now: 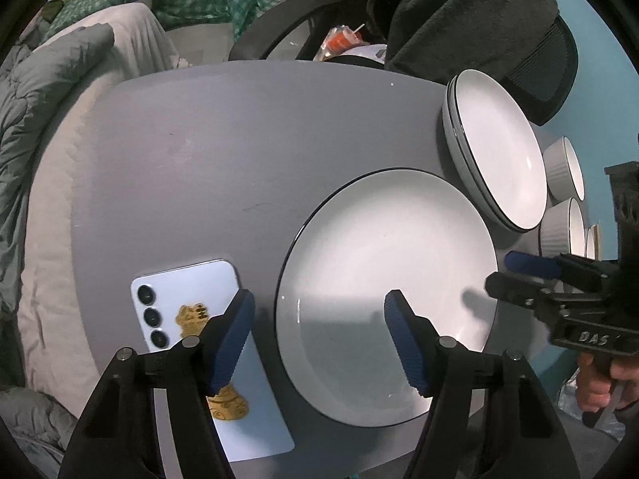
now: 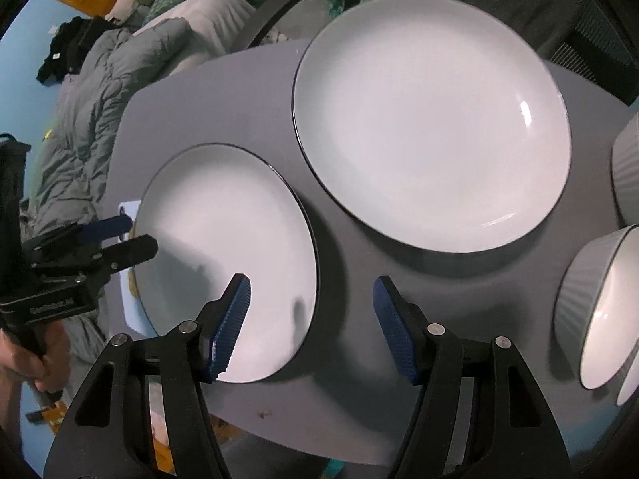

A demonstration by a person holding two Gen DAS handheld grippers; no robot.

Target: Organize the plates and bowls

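A single white plate with a dark rim (image 1: 383, 287) (image 2: 227, 259) lies flat on the grey table. Behind it to the right is a stack of like plates (image 1: 499, 147) (image 2: 431, 119). White ribbed bowls (image 1: 563, 171) (image 2: 599, 311) stand at the table's right side. My left gripper (image 1: 319, 339) is open, its fingers straddling the single plate's left rim from above. My right gripper (image 2: 309, 327) is open over the same plate's right rim; it also shows in the left wrist view (image 1: 515, 275).
A pale blue phone (image 1: 207, 343) lies face down left of the single plate, under my left finger. A dark office chair with a jacket (image 1: 471, 16) stands behind the table. A bed with grey bedding (image 1: 48, 119) is to the left.
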